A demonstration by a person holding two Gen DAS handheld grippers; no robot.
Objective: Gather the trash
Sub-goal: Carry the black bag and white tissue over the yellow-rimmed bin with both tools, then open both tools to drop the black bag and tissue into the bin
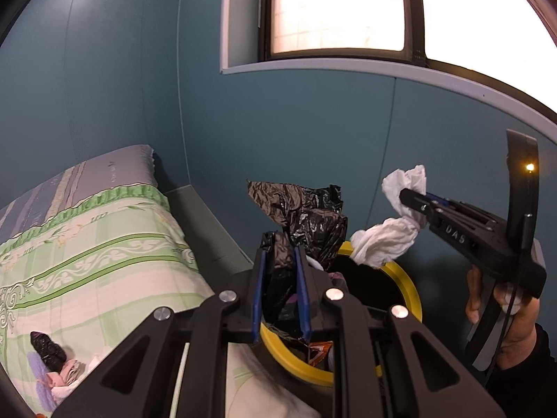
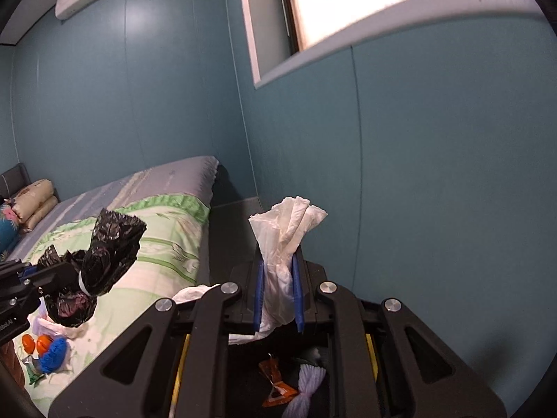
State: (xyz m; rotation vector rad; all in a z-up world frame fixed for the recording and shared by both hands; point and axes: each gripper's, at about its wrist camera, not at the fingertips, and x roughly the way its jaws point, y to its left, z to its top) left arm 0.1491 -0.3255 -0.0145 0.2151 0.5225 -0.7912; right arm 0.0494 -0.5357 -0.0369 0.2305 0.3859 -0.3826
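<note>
1. The left gripper (image 1: 282, 271) is squeezed tight on a crinkly black plastic bag (image 1: 306, 223). It holds the bag up over the yellow-rimmed bin (image 1: 412, 289).
2. The right gripper (image 2: 278, 296) is closed tight on a crumpled white tissue (image 2: 285, 240). The tissue sticks up between its blue pads (image 2: 258, 292), and it is above the bin too.
3. The bin stands on the floor beside the bed (image 1: 104, 244). Inside it lie an orange wrapper (image 2: 278, 383) and some pale yarn (image 2: 308, 388).
4. More trash lies on the bed: a small black bag (image 1: 48, 350) and some blue and orange bits (image 2: 47, 348).
</note>
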